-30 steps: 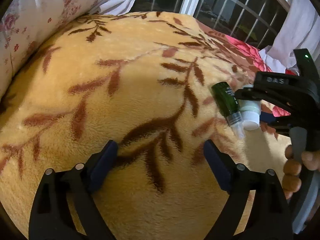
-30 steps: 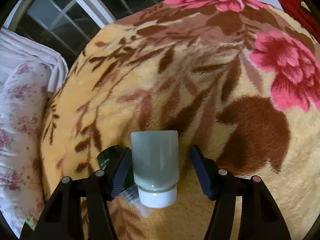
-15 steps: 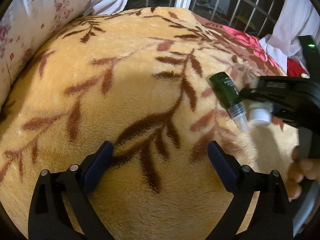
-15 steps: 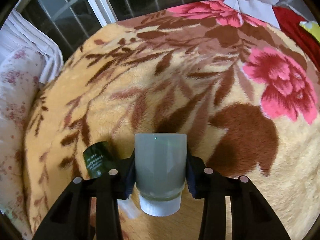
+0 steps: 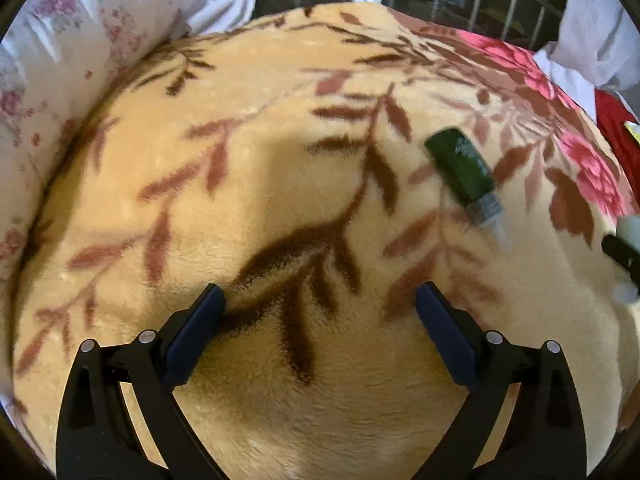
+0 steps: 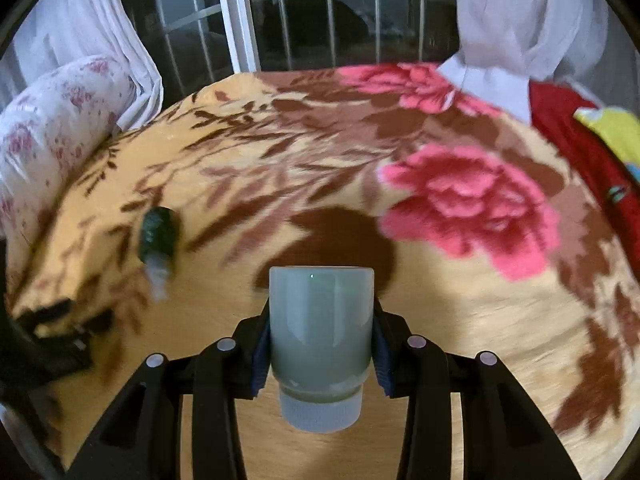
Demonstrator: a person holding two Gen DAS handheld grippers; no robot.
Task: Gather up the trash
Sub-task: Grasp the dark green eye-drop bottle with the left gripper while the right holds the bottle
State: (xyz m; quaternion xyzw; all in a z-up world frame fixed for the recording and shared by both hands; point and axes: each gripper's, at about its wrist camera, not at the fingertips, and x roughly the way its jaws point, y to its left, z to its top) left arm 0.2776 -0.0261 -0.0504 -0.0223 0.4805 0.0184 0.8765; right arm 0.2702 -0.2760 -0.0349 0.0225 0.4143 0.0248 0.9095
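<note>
A pale grey-green jar point(image 6: 321, 330) with a white screw cap is clamped between the two blue pads of the right gripper point(image 6: 321, 344). The jar lies lengthwise along the fingers, cap end toward the camera, flat base pointing away. Both pads press on its sides, and it appears lifted off the blanket below.

To the left of this gripper, and farther out, a small dark green dropper bottle point(image 6: 157, 236) with a clear tip lies on its side on the blanket point(image 6: 460, 320). The bottle is blurred in this view. The blanket is tan fleece with brown leaf sprays and large pink flowers.

Seen from the left gripper point(image 5: 320, 334), the same green bottle point(image 5: 464, 172) lies ahead and to the right, well beyond the fingertips, its clear tip angled back toward the camera. This gripper's jaws stand wide apart with nothing between them, only blanket point(image 5: 260, 168) beneath. At the far right edge a sliver of the pale jar point(image 5: 630, 229) shows.

A white pillow with small pink flowers point(image 6: 56, 128) lies along the left side of the bed. Beyond the bed are white curtains point(image 6: 520, 20) and a barred window point(image 6: 340, 12). A red cloth point(image 6: 576, 136) and something yellow point(image 6: 612, 132) sit at the far right.
</note>
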